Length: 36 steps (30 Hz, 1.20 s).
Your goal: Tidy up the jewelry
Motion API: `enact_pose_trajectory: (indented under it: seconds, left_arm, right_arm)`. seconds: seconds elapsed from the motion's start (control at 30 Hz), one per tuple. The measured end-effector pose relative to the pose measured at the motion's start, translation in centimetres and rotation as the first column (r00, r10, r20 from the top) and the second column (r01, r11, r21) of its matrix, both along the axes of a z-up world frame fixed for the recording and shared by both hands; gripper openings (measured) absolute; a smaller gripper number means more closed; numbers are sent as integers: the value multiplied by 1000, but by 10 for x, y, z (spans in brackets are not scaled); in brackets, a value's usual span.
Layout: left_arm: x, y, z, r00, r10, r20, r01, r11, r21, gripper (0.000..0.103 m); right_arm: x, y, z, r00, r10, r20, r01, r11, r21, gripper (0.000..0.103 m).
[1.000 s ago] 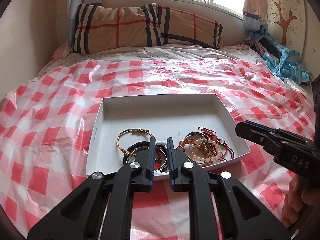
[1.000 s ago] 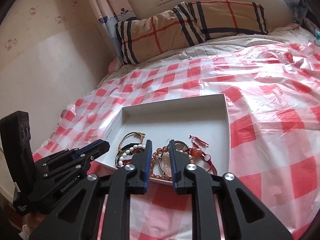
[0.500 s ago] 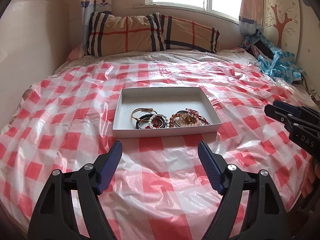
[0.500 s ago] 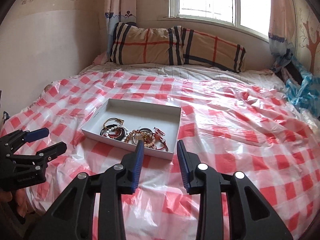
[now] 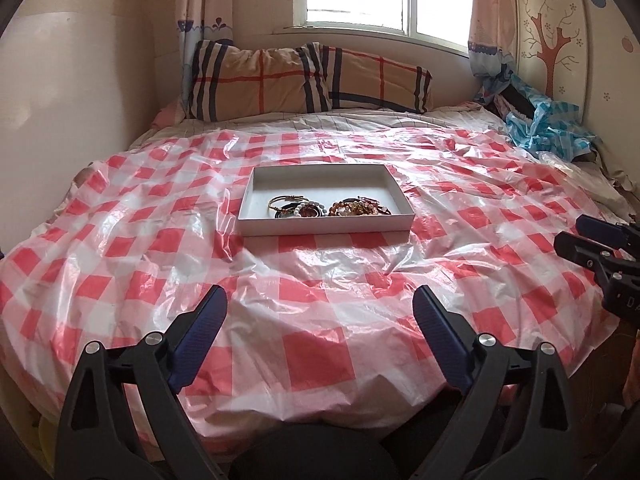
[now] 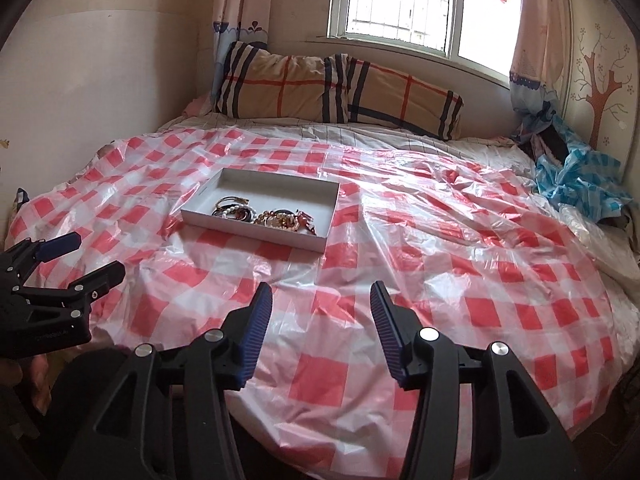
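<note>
Tray: a shallow white tray [image 5: 326, 227] lies on the bed, on a red and white checked plastic sheet [image 5: 320, 280].
Jewelry: bracelets [image 5: 328, 208] lie in a heap in the near half of the tray; the far half is bare.
Left claw: the left gripper [image 5: 320, 312] has just been opening and its jaws now stand wide apart, with nothing between them but the sheet below.
Right claw: the right gripper [image 6: 322, 308] has also just been opening; its jaws are about half apart and hold nothing.
Tray relative to claws: well apart from both, farther up the bed; straight ahead of the left one, ahead and to the left of the right one.
Hard to see: the single bracelets overlap, so their count is not clear. The near wall of the tray hides their lower edges.
Cut off: each gripper shows only partly at the edge of the other's view.
</note>
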State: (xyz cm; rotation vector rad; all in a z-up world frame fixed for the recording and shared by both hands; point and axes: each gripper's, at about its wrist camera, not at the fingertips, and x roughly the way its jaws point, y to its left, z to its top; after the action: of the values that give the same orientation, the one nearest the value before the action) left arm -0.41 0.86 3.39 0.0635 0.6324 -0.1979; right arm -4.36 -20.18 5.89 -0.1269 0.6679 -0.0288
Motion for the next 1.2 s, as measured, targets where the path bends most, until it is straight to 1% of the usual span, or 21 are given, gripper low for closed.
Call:
enact_pose_trajectory:
  seconds: [0.07, 0.2, 0.27, 0.33, 0.4, 0.5, 0.6, 0.73, 0.83, 0.9, 1.0, 1.2]
  left_arm:
    - [-6, 1, -4, 1000, -3, -5, 2, 1000, -11, 91]
    - [-17, 4, -10, 1000, -1, 2, 1, 1000, -15, 95]
    - [-21, 6, -9, 1000, 8, 17, -7, 1000, -18, 95]
    - [-21, 11, -9, 1000, 20, 18, -20, 999, -35, 95]
    - [-19, 16, -11, 999, 40, 2, -39, 998, -52, 95]
    - [-15, 21, -14, 997, 68, -24, -69, 995, -69, 95]
    - [-15, 19, -16, 997, 76, -24, -77, 996, -50, 95]
    - [-17, 10, -17, 998, 69, -8, -69, 998, 13, 95]
    - [-18, 5, -16, 998, 66, 5, -66, 997, 36, 95]
    - [-19, 4, -16, 998, 67, 8, -68, 997, 41, 95]
    - [-19, 8, -15, 997, 73, 7, -73, 997, 27, 95]
    - [-17, 13, -16, 996, 86, 0, -86, 996, 14, 95]
  right_arm:
    - [-9, 8, -6, 1000, -3, -5, 3, 1000, 4, 57]
    - [-20, 20, -21, 1000, -12, -11, 12, 1000, 27, 58]
    - [-24, 24, -28, 1000, -24, -5, 24, 999, 42, 63]
    - [-27, 25, -36, 999, -32, -1, 32, 997, 72, 65]
    - [-30, 26, -43, 999, -36, 6, 35, 993, 110, 65]
    - [-34, 29, -55, 998, -55, 9, 53, 990, 131, 68]
    - [-31, 29, -67, 997, -72, -16, 74, 987, 143, 68]
    - [-30, 30, -71, 995, -93, -25, 95, 987, 133, 69]
    - [-29, 32, -74, 995, -92, -36, 96, 988, 119, 70]
    - [-30, 34, -75, 996, -88, -29, 91, 990, 109, 71]
    - [-31, 35, -75, 996, -86, -24, 88, 991, 101, 73]
    - [-31, 32, -75, 995, -92, -25, 95, 988, 125, 75]
